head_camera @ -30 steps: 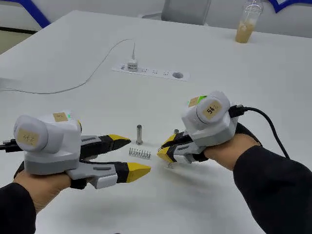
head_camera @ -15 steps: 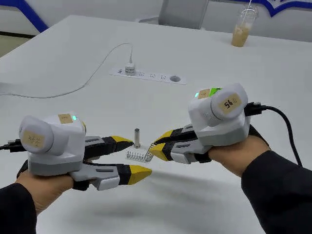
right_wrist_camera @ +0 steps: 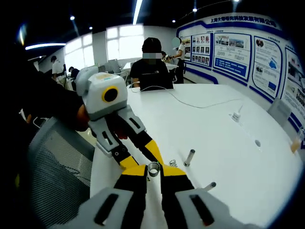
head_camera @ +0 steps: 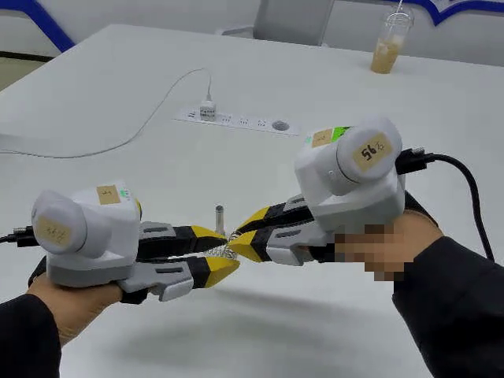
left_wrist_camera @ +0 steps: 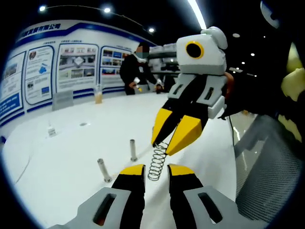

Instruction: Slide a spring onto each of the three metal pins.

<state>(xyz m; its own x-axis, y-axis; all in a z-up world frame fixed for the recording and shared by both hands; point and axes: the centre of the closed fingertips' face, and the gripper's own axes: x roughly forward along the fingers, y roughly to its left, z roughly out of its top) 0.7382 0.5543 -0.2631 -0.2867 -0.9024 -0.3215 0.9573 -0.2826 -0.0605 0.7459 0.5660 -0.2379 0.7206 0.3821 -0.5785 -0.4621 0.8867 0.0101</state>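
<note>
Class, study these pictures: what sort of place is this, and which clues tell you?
Probably an office or meeting room: a big white table with a power strip, poster boards along the wall, and a mesh office chair.

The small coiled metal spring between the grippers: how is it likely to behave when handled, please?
The small coiled metal spring probably flexes easily: it appears to bow below the right gripper pinching its end. Thin open coils suggest it's very light. Being round, it may roll if dropped on the smooth white table.
</note>
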